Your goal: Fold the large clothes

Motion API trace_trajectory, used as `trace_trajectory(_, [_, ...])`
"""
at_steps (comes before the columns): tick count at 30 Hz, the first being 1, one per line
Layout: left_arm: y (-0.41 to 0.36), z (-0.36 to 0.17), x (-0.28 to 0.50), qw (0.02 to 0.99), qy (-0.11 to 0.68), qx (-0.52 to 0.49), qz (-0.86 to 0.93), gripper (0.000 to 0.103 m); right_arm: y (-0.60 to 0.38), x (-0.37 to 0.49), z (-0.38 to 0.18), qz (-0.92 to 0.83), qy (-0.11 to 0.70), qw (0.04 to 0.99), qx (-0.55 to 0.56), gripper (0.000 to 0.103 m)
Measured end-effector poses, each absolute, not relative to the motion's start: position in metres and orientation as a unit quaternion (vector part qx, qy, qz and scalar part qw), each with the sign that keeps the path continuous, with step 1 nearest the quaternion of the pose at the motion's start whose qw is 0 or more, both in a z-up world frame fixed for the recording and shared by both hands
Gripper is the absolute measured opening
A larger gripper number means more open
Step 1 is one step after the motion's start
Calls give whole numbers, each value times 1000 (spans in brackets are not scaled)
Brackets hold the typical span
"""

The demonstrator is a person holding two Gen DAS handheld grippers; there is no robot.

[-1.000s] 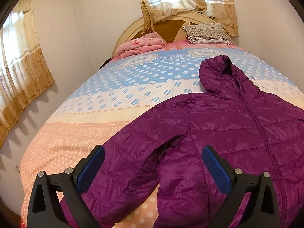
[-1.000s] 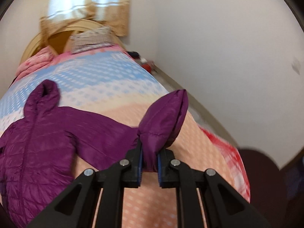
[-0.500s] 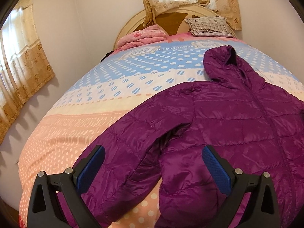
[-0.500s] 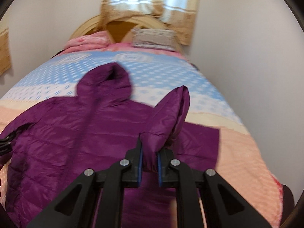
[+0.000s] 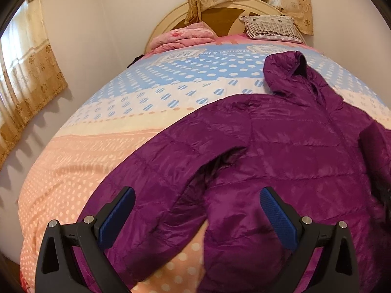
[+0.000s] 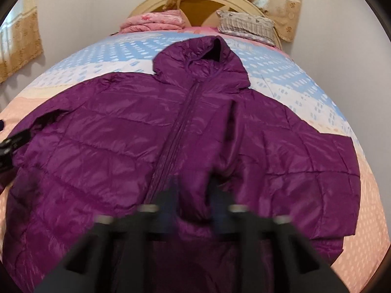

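A purple quilted hooded jacket point(image 5: 293, 151) lies face up on the bed, hood toward the headboard; it fills the right wrist view point(image 6: 122, 141). My left gripper point(image 5: 198, 212) is open and empty, hovering over the jacket's left sleeve point(image 5: 156, 185) near the bed's foot. My right gripper point(image 6: 194, 212) is blurred by motion; its jaws stand slightly apart around the cuff of the right sleeve point(image 6: 227, 151), which is folded over the jacket's front. Whether the cuff is still held is unclear.
The bed has a dotted pink, cream and blue cover point(image 5: 146, 102). A folded pink blanket point(image 5: 185, 36) and a grey pillow point(image 5: 271, 26) lie by the round headboard. Walls and curtains close in on both sides.
My right gripper carried the right sleeve from the bed's right side inward over the jacket's front, and its jaws now look wider apart. My left gripper stayed open over the left sleeve.
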State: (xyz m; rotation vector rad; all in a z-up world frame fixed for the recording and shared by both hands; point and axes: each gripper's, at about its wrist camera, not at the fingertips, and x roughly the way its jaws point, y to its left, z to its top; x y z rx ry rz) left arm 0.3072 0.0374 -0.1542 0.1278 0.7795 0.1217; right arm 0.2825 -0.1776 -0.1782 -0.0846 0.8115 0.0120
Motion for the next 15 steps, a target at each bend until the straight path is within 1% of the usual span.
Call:
trace_trajectory(1, [32,-151,307,923,376,61,55,102,-181,272,-171,2,381,923,-49,91])
trace_trajectory(4, [8,-139,310,928,367,55,32,102,-196,248,-152,-16,357,930,-82,92])
trace_trajectory(8, [-39,-132,319,924,380,31,-33,102,-244,231,-138,-62,347,934,-56,92])
trace_trajectory(11, [-77,-136,326,915,395,21,-73,102,-284,225,-140,-105,347,931,-33,92])
trace_trajectory(15, [-124,-149,337,905,410,32,-110,102,-318,217,-157,-133,362,923,-10,92])
